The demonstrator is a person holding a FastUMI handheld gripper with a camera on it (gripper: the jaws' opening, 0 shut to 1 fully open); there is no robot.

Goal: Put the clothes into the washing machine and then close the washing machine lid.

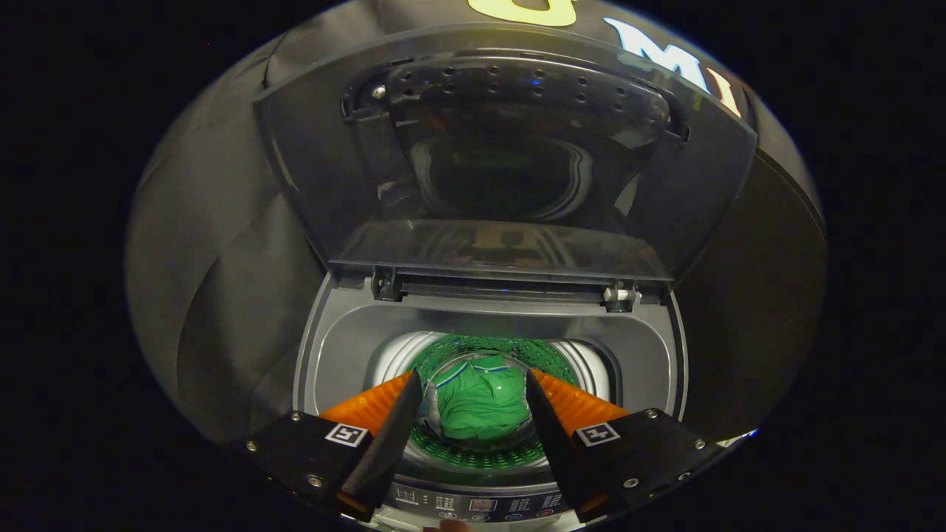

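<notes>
A top-loading washing machine stands just ahead of me, its grey top frame around a round drum. A green garment with a striped collar lies bunched in the drum, seen between my fingers and well below them. The dark see-through lid stands raised upright on its two hinges at the back of the opening. My gripper hovers open above the drum's front rim, with nothing between its fingers.
The machine's control panel with small buttons runs along the front edge, just under my fingers. Black cloth hangs close behind and to both sides of the machine.
</notes>
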